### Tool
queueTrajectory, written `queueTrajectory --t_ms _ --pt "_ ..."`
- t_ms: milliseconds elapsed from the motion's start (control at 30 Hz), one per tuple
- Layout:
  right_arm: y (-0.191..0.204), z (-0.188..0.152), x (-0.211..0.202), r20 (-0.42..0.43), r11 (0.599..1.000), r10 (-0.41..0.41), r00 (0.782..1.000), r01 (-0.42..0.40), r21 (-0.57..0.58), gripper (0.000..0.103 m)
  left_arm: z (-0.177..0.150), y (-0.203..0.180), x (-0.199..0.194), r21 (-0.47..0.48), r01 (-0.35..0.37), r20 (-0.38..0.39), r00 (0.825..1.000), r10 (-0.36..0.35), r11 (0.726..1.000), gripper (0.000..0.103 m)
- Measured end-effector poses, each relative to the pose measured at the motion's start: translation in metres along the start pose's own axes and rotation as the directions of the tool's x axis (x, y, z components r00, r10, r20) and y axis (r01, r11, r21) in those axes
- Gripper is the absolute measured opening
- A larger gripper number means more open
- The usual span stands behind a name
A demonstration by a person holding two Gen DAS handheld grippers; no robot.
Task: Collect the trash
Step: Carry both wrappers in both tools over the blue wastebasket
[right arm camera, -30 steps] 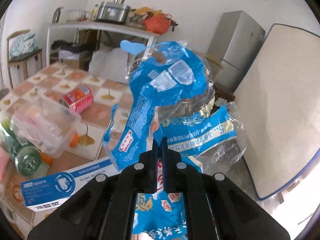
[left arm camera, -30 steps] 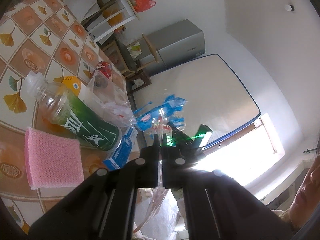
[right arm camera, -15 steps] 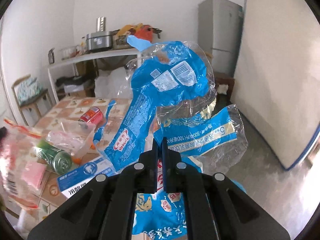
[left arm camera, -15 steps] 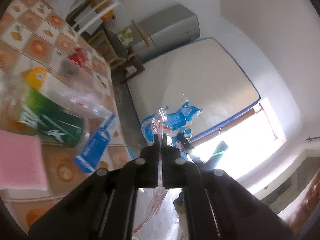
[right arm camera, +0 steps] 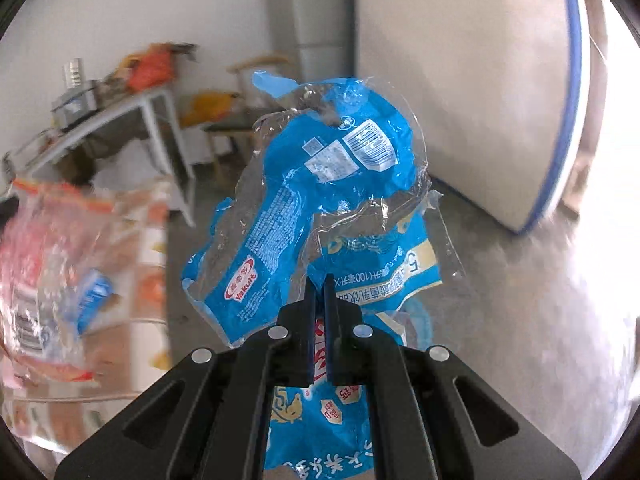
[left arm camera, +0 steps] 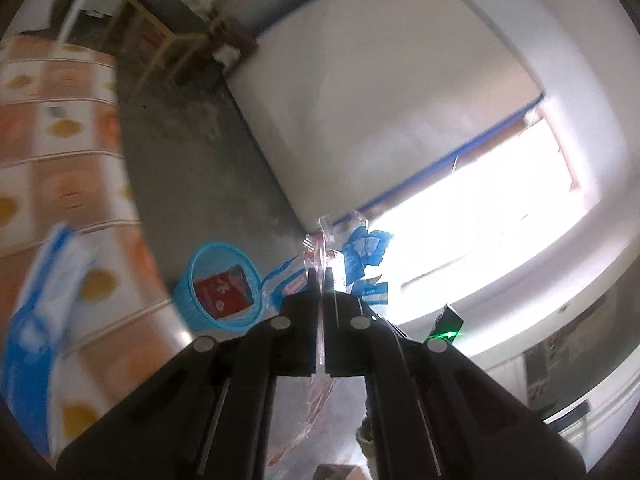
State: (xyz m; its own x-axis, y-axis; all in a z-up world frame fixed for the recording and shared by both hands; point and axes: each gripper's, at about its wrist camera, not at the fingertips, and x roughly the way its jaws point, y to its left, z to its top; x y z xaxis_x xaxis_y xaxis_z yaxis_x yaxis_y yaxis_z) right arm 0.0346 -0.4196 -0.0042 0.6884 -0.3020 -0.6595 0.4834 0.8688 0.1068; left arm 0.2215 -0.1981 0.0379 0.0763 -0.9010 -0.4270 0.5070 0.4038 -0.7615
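My left gripper [left arm camera: 319,274] is shut on a thin clear plastic wrapper with red print [left arm camera: 320,246], held edge-on; the same wrapper [right arm camera: 44,272] hangs blurred at the left of the right wrist view. My right gripper [right arm camera: 318,282] is shut on crumpled blue plastic wrappers [right arm camera: 320,184], which also show just past the left gripper as the blue wrappers [left arm camera: 366,248]. A small blue basket [left arm camera: 220,284] stands on the floor below and left of the left gripper, with a red packet [left arm camera: 222,294] inside it.
The tiled table [left arm camera: 60,200] with a blue-and-white box [left arm camera: 44,312] lies to the left. A white mattress [left arm camera: 380,100] leans on the wall beyond the grey floor [right arm camera: 540,300]. Chairs [left arm camera: 172,36], a grey shelf table [right arm camera: 120,120] and a fridge [right arm camera: 320,20] stand farther back.
Both grippers have swung away from the table toward the floor, each keeping its wrapper. The blue basket has come into the left wrist view; the bottle, can and pink sponge have left it.
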Motion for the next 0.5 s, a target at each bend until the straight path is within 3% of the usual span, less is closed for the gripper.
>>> queueTrajectory --t_ms 67,200,300,367,500 --pt "-0.019 -0.009 0.023 -0.05 0.999 -0.034 0.998 0.036 0.037 0.004 0.01 -0.005 0.048 0.035 -0.047 -0.057 0.997 0.049 0.998 0.001" --pt "-0.054 -0.025 0.072 -0.144 0.99 -0.073 0.987 0.09 0.112 0.004 0.022 -0.004 0.141 0.103 -0.166 -0.153 0.972 0.18 0.981 0.001" --pt "-0.08 -0.037 0.117 -0.225 0.977 -0.075 0.971 0.117 0.18 0.004 0.025 0.007 0.215 0.138 -0.258 -0.227 0.932 0.284 0.956 0.001" --pt "-0.094 -0.043 0.137 -0.262 0.969 -0.067 0.963 0.126 0.213 0.004 0.025 0.014 0.248 0.153 -0.291 -0.259 0.911 0.322 0.944 0.001" --pt "-0.11 -0.051 0.18 -0.331 0.954 -0.06 0.942 0.152 0.258 0.004 0.014 0.032 0.317 0.196 -0.377 -0.31 0.852 0.422 0.905 0.001"
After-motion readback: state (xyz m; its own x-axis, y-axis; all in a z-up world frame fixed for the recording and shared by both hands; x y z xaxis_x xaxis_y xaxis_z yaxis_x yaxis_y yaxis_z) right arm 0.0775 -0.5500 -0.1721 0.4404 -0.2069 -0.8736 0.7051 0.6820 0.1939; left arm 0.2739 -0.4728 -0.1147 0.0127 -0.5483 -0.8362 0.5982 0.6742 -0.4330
